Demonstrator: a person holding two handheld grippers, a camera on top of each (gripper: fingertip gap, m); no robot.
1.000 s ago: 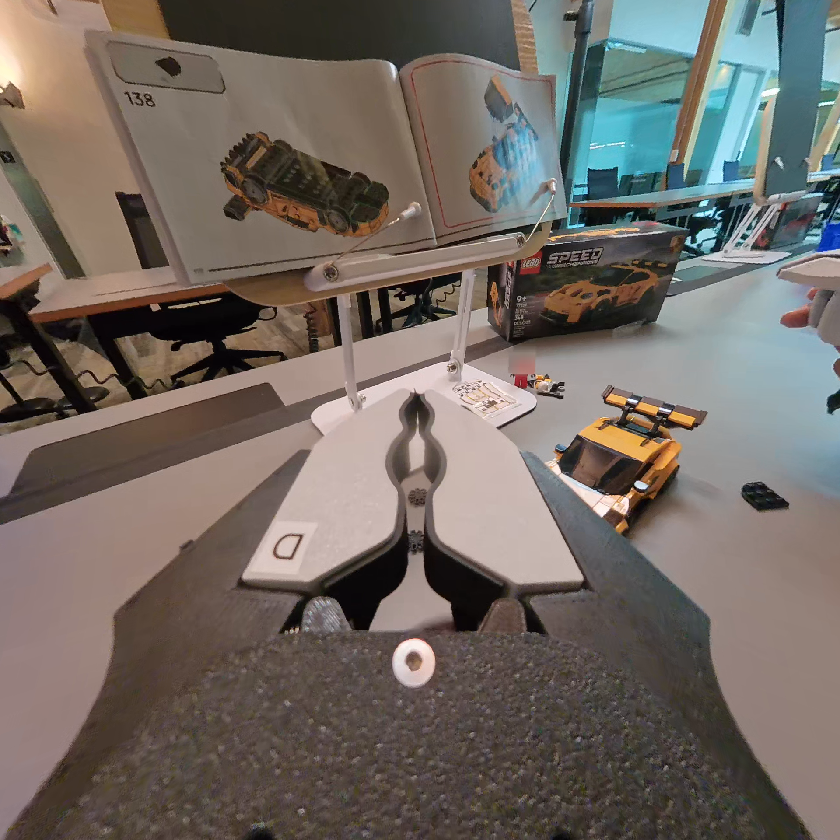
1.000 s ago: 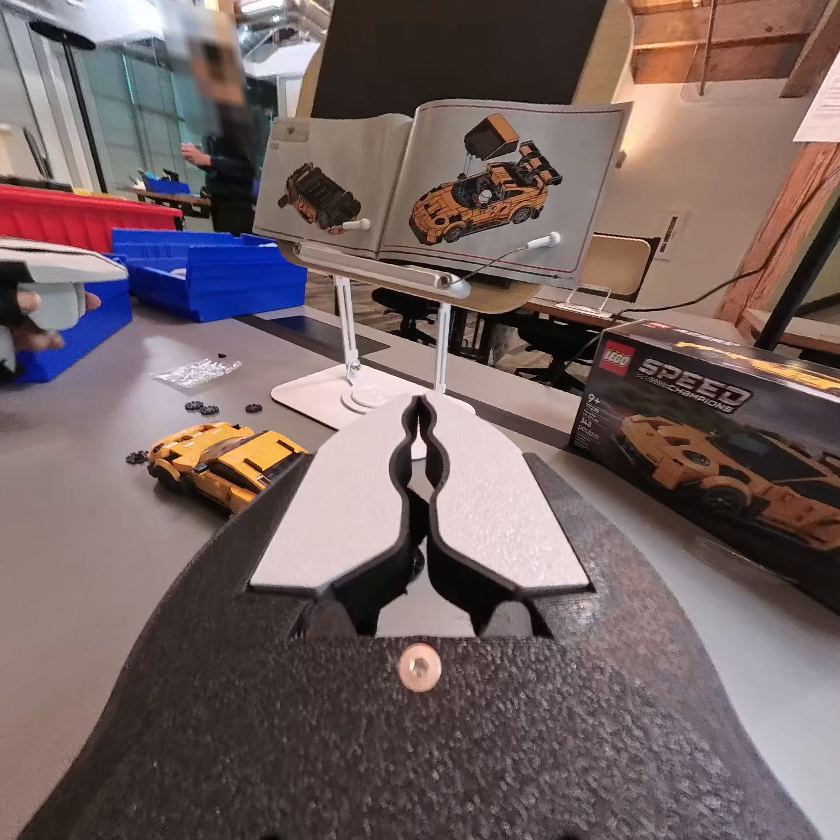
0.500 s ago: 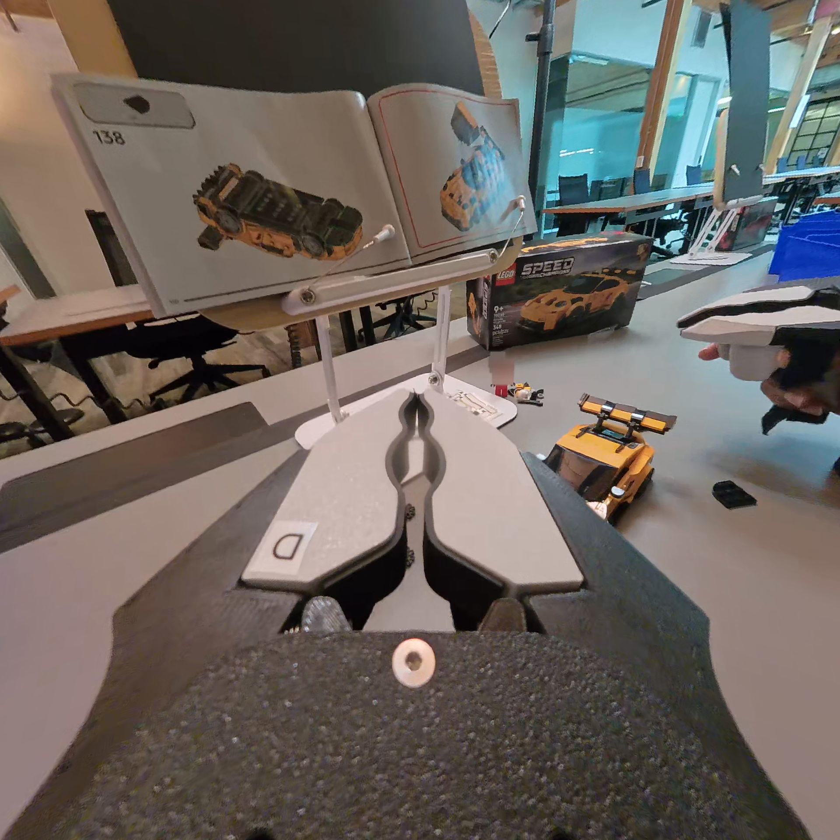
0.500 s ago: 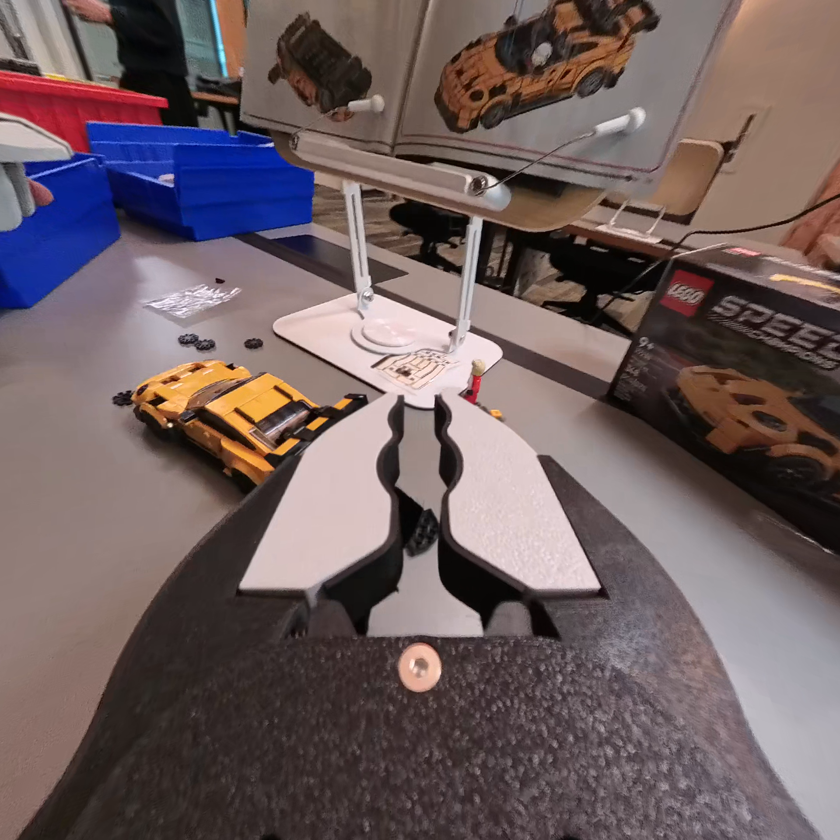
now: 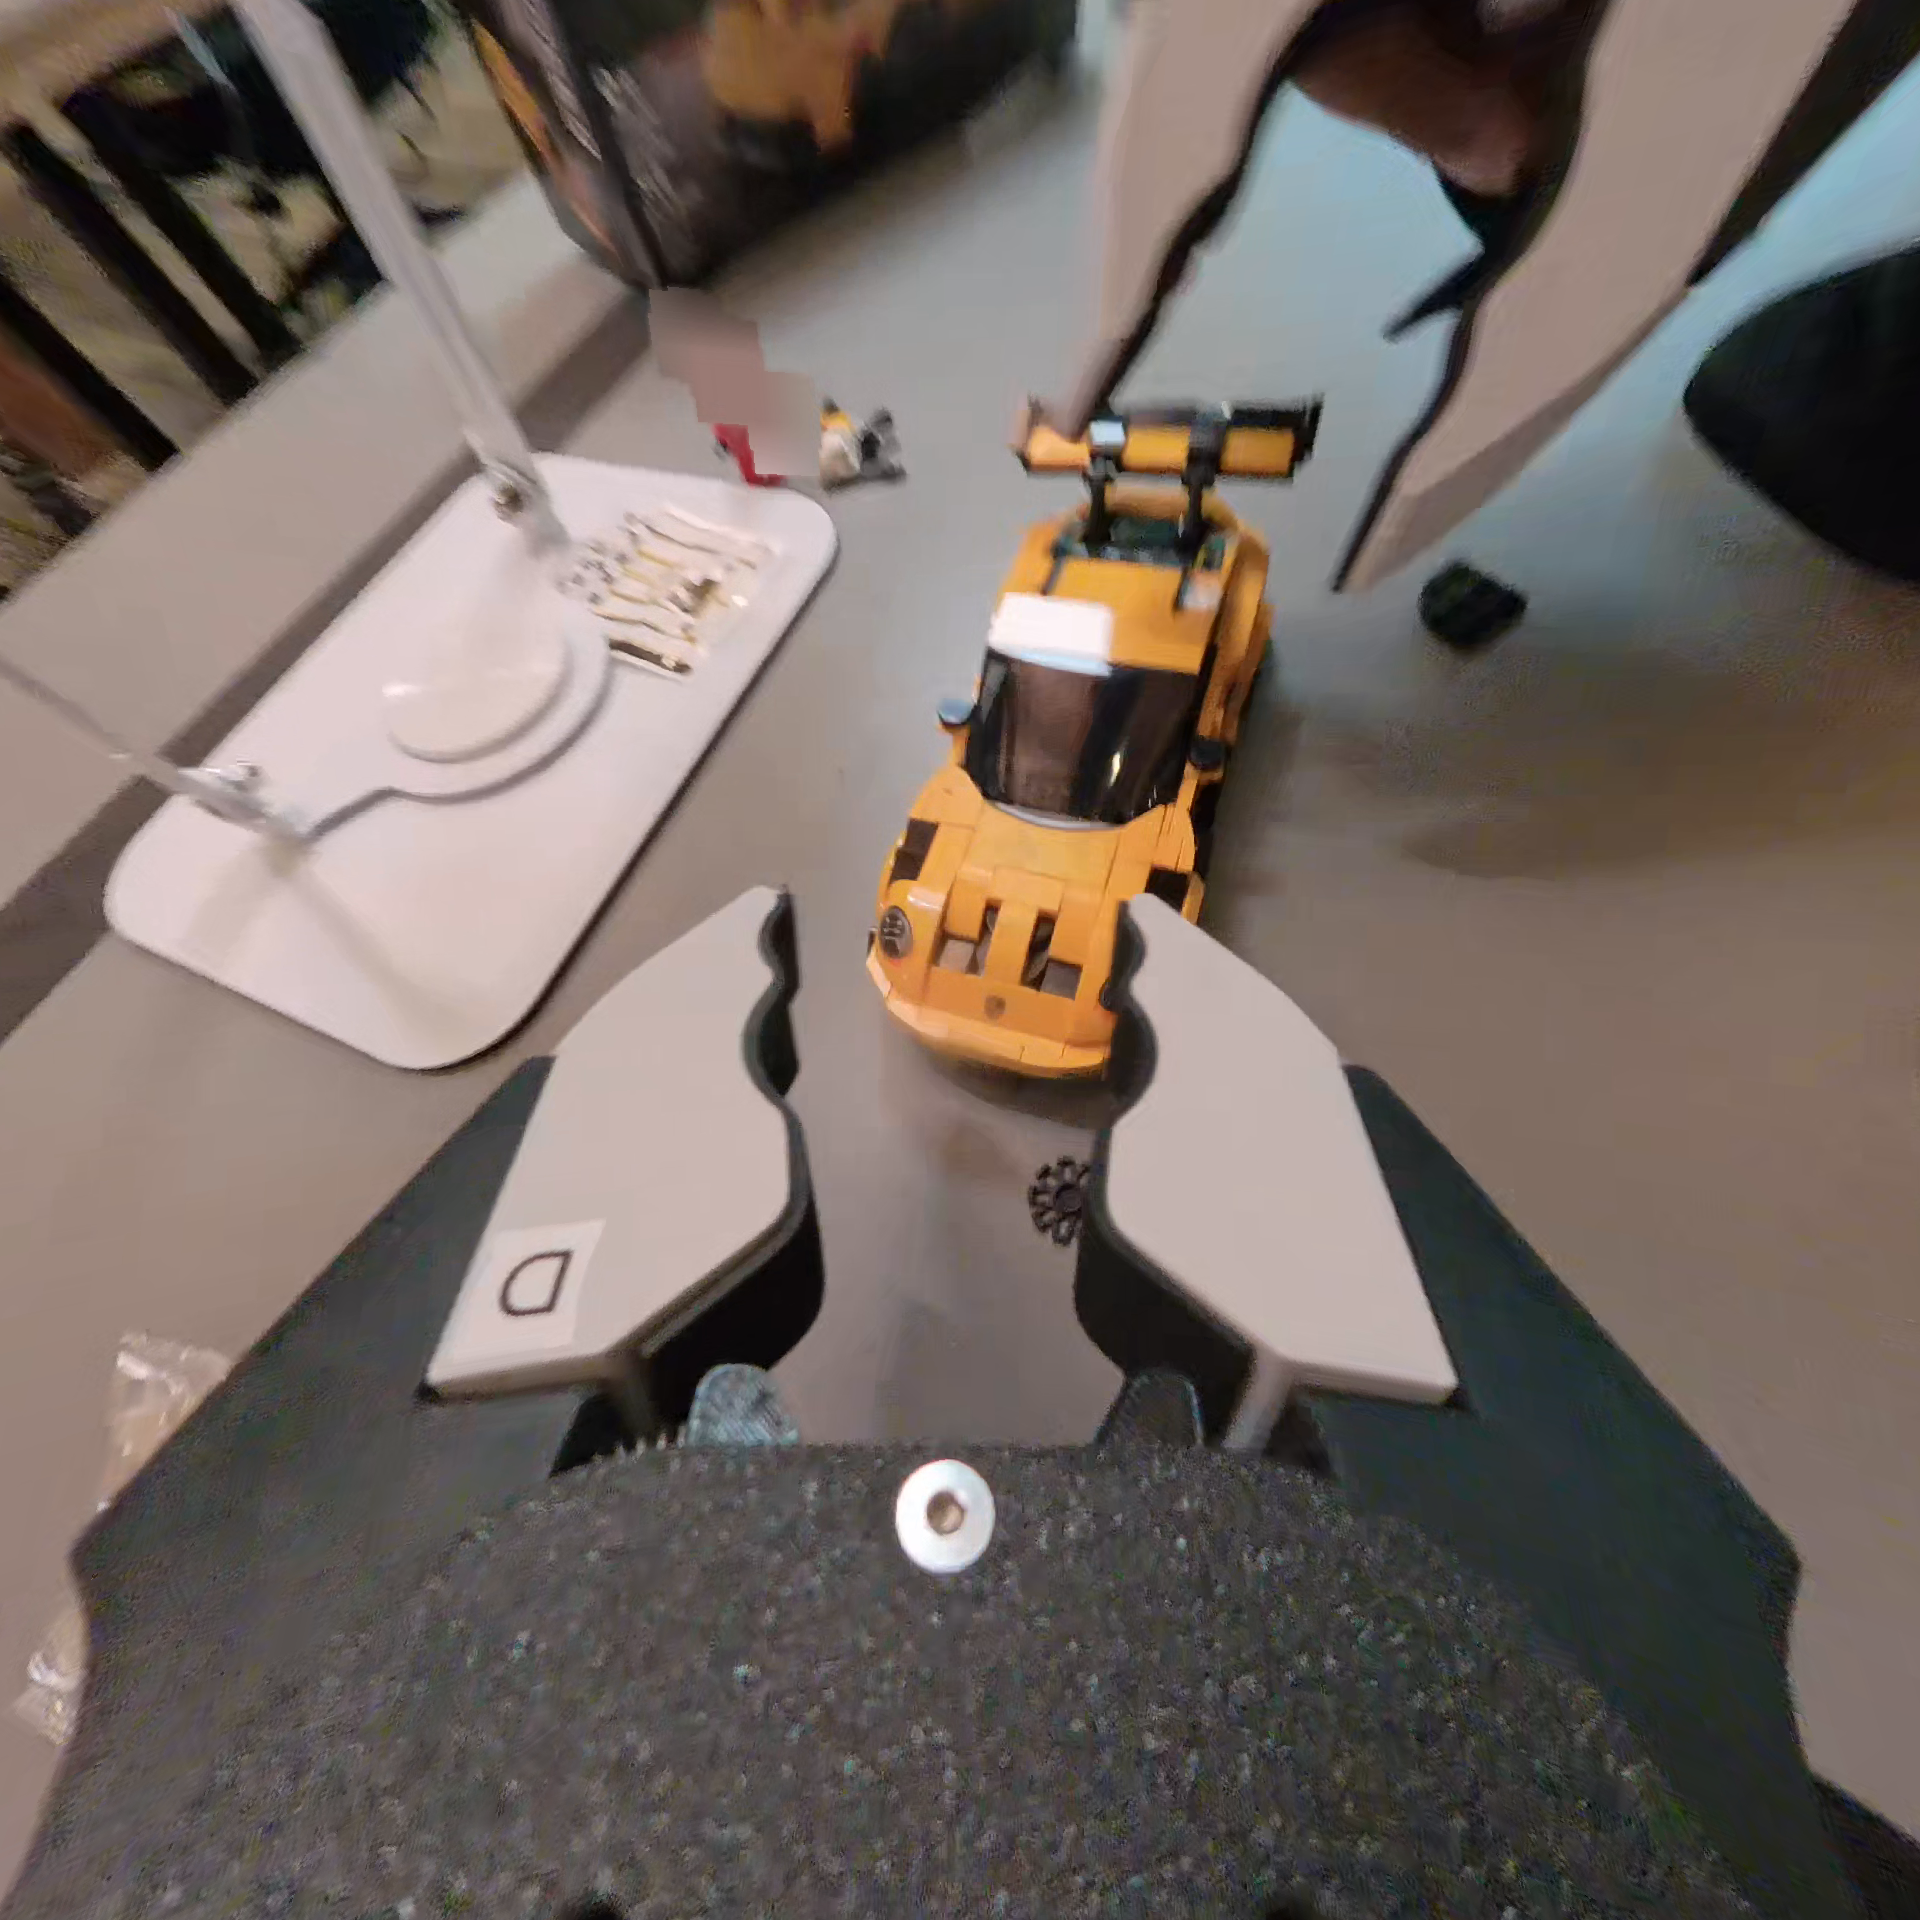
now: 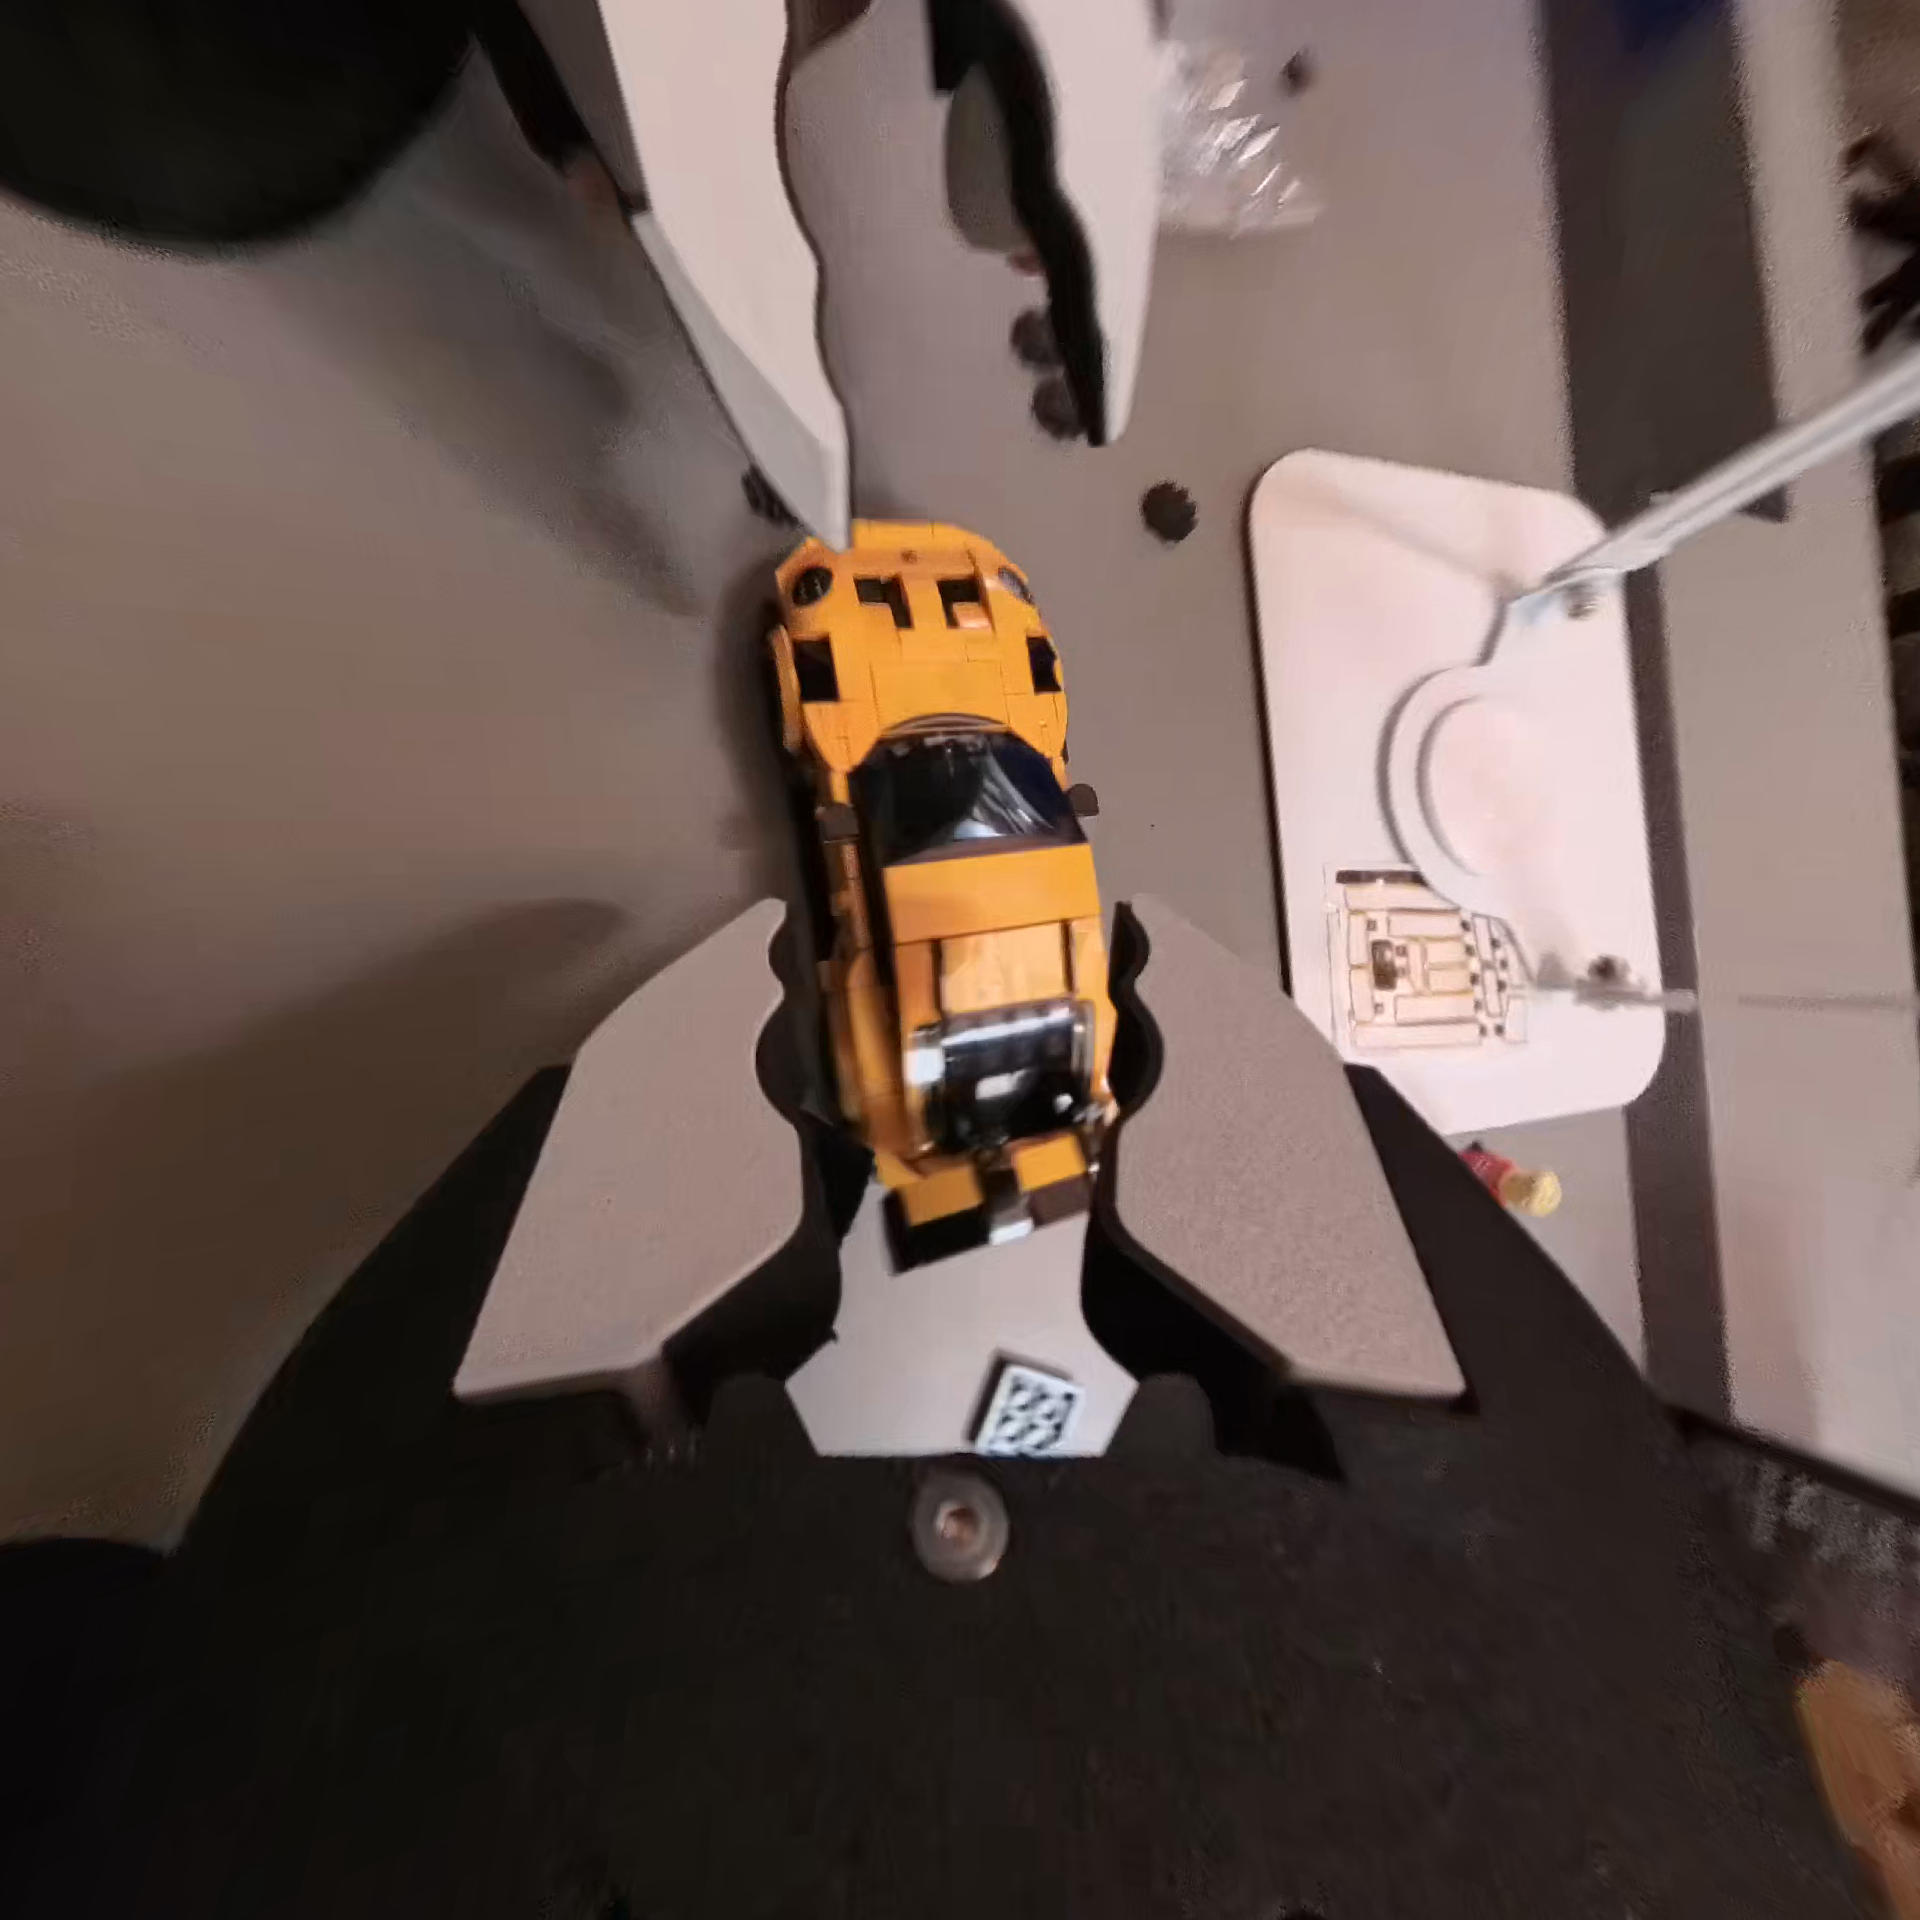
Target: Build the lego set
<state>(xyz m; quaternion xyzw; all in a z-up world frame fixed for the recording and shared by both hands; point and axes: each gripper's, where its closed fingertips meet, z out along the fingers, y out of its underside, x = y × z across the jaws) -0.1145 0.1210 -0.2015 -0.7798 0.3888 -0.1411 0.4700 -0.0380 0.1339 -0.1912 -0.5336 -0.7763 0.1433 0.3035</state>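
Note:
The yellow Lego car (image 5: pixel 1070 831) stands on the grey table, nose toward my left gripper. My left gripper (image 5: pixel 956 925) is open and empty, with its fingertips on either side of the car's nose. My right gripper (image 6: pixel 951 925) is open, and its fingers straddle the car's rear (image 6: pixel 987 1039) close to both sides. Each gripper shows in the other's view, the right one (image 5: pixel 1216 499) above the rear wing (image 5: pixel 1164 447) and the left one (image 6: pixel 961 468) at the nose. A small black wheel piece (image 5: pixel 1055 1200) lies between my left fingers.
The white base of the book stand (image 5: pixel 416 883) with a sticker sheet (image 5: pixel 665 582) lies beside the car. A minifigure (image 5: pixel 852 447), the set box (image 5: pixel 779 125), a small black plate (image 5: pixel 1470 613), a plastic bag (image 6: pixel 1226 145) and loose black round pieces (image 6: pixel 1166 509) lie around. The gap from one gripper's tips to the other's is roughly 9 centimeters. Between my right fingertips and the rear wing (image 5: pixel 1164 447) there is roughly 6 centimeters. Seen from the right wrist view (image 6: pixel 1036 1164) as well. To reach the small black wheel piece (image 5: pixel 1055 1200) in a straight line is about 7 centimeters for my left fingers, about 12 centimeters for my right.
Both grippers have opened, tilted down toward the table and closed in on the car from opposite ends. The instruction book has left both views.

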